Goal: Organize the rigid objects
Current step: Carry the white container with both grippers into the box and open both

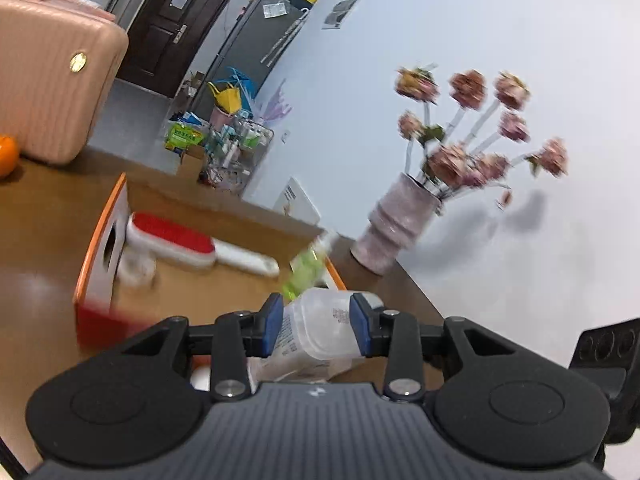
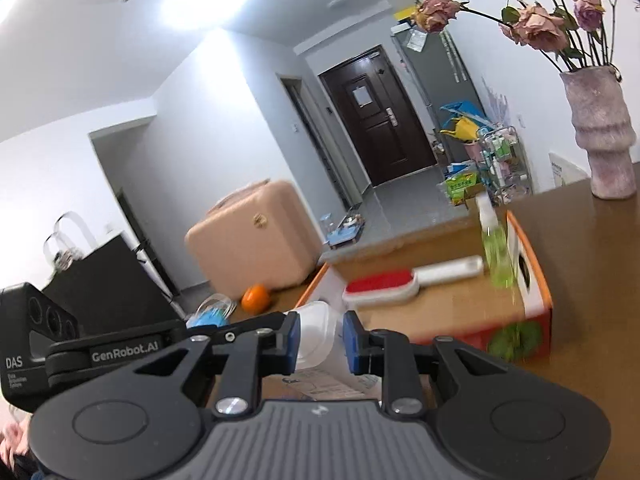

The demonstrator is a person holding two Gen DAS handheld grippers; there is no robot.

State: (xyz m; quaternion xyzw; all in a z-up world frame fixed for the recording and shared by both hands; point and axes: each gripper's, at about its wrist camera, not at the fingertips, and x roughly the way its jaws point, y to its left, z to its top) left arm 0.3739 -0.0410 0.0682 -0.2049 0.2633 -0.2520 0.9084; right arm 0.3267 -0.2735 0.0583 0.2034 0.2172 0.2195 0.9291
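translucent bottle [image 1: 320, 328] between both tongs

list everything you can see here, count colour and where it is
clear plastic bottle: 1, translucent white with a printed label, held between both claws
cardboard box: 1, orange and white walls, brown floor, on the table
lint brush: 1, red pad, white handle, lying in the box
green spray bottle: 1, green with white top, blurred, at the box's far end
vase of flowers: 1, pale pink vase, dried pink blooms, on the table by the wall
suitcase: 1, peach, on the table
orange: 1, orange, beside the suitcase
table: 1, brown wood
door: 1, dark brown, far end
left claw: shut on the bottle
right claw: shut on the bottle
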